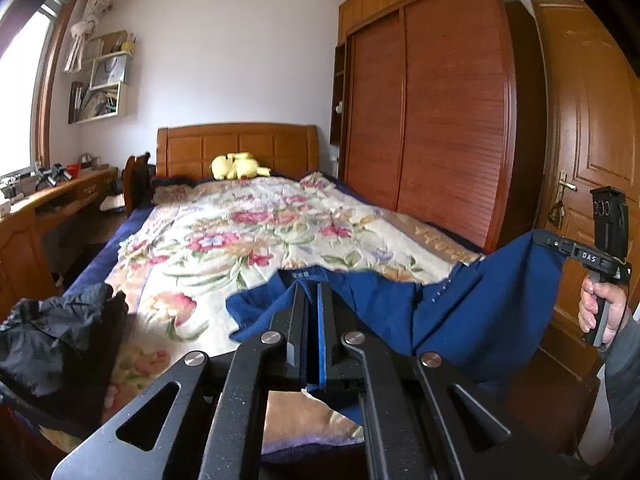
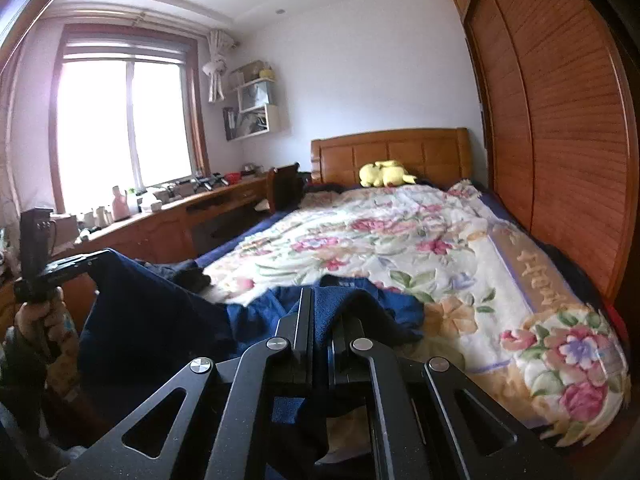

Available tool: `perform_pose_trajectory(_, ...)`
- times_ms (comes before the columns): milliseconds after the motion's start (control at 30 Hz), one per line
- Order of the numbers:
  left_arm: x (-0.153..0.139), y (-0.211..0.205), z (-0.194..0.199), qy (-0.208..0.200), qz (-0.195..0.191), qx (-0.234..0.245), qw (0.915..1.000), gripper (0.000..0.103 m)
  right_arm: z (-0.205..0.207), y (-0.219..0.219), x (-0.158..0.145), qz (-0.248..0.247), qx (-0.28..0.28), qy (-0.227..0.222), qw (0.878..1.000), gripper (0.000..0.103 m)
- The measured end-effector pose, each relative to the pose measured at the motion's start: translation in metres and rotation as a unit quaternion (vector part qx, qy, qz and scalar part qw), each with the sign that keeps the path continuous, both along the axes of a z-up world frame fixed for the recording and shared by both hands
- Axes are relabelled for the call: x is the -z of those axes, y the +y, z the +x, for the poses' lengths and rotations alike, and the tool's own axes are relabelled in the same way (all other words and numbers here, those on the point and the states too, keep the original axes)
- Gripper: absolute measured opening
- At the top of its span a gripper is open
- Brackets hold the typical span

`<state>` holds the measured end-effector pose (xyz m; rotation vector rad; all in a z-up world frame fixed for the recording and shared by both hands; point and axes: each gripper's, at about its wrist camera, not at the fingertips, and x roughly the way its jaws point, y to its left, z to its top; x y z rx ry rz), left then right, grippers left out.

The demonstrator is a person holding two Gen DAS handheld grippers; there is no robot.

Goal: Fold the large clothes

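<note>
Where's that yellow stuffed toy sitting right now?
The yellow stuffed toy lies at the far end of the bed, against the wooden headboard, just beyond the flowered blanket; both views show it.

Blue garment (image 1: 460, 312); cream floral blanket (image 1: 248, 232); yellow plush toy (image 1: 238, 166); black clothing heap (image 1: 52, 332).

The tool (image 1: 314, 292) at lower centre is matt black with a fine gritty texture, set with shiny round metal rivets (image 1: 271, 337). The garment (image 1: 472, 304) it clamps is soft, matt blue cloth. The quilt (image 1: 256, 232) across mid-frame is plush floral fabric with a slightly fuzzy nap. The wardrobe (image 1: 432, 120) at right is glossy orange-brown wood with fine horizontal ribbing; the headboard (image 1: 240, 148) is smooth polished wood. The toy (image 1: 236, 166) before it is yellow plush
</note>
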<state>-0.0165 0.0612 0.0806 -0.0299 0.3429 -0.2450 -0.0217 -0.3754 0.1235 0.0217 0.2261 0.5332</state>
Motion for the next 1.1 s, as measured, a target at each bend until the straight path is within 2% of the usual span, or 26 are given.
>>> perform_pose_trajectory(233, -0.012, 0.007, -0.001, -0.013, -0.003, -0.004, 0.9999, 0.004, -0.021, -0.015, -0.004, -0.007, 0.011, -0.012, 1.0, 0.004)
perform_pose_trajectory(467, 0.011, 0.009, 0.024, 0.02, -0.013, -0.013, 0.9996, 0.004, -0.016, 0.0, 0.014, -0.061, 0.032, 0.023, 0.997, 0.004)
perform_pose_trajectory(633, 0.019, 0.005, 0.039, 0.031, -0.013, -0.014, 0.9993, 0.004, -0.01, 0.0, 0.018, -0.076, 0.042, 0.041, 0.995, 0.004)
perform_pose_trajectory(867, 0.017, 0.006, 0.073, 0.036, 0.006, -0.017, 0.9992, 0.004, 0.024, 0.018, 0.002, -0.098, 0.045, 0.042, 0.993, 0.004)
perform_pose_trajectory(1100, 0.026, 0.013, 0.136, 0.04, 0.027, -0.035, 0.9983, 0.004, 0.116, 0.038, 0.001, -0.109, 0.046, 0.041, 0.992, 0.004)
